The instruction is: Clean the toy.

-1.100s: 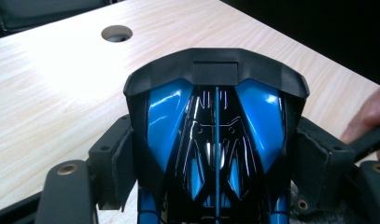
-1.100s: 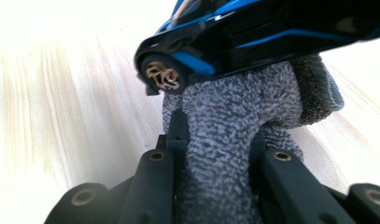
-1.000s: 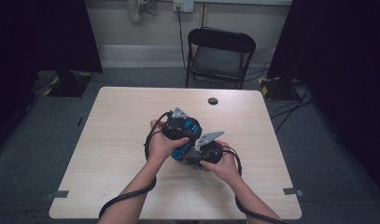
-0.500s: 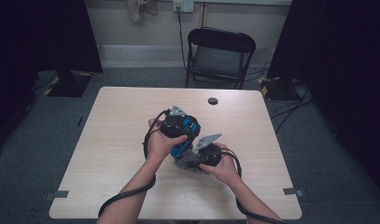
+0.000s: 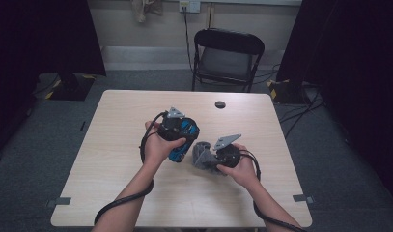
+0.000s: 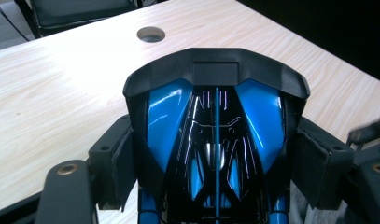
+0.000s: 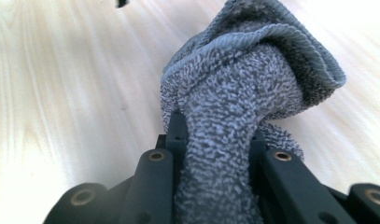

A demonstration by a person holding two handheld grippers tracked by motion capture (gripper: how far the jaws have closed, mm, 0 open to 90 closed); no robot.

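Note:
A glossy blue and black toy (image 5: 183, 139) sits between the jaws of my left gripper (image 5: 180, 146), above the middle of the wooden table (image 5: 117, 145). In the left gripper view the pads (image 6: 116, 163) press on both sides of the toy (image 6: 215, 116), so my left gripper (image 6: 215, 165) is shut on it. To its right, my right gripper (image 5: 211, 158) is shut on a bunched grey cloth (image 5: 202, 155). The right gripper view has the cloth (image 7: 243, 84) folded and pinched in my right gripper (image 7: 218, 135). A small gap separates cloth and toy.
A round cable hole (image 5: 219, 104) lies near the table's far edge, also seen as a hole (image 6: 150, 34) in the left gripper view. A black folding chair (image 5: 228, 53) stands behind the table. Black cables (image 5: 121, 205) trail off the near edge.
My right gripper has drawn the grey cloth to the right, off the toy, leaving a gap. The left gripper with the toy has hardly moved.

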